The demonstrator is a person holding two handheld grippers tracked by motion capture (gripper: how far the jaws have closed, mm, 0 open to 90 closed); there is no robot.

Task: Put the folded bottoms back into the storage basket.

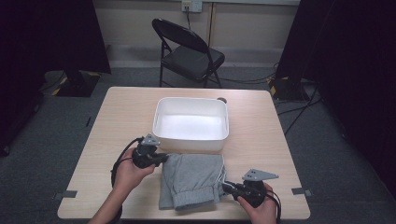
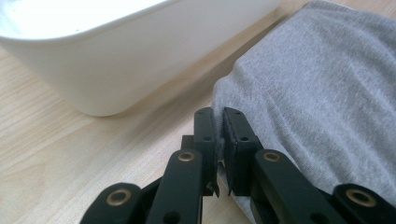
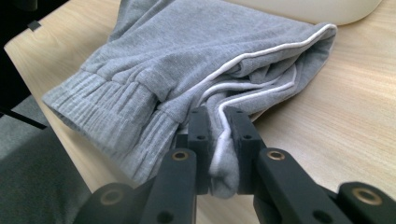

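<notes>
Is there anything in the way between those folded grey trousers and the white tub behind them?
Nothing visible. The folded grey trousers, pinched by the left gripper and right gripper, lie right before the white tub, which looks empty.

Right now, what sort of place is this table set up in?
Probably a lab or studio set up for recording: black curtains on both sides, cables trailing over grey carpet, and a folding chair behind one wooden table.
</notes>
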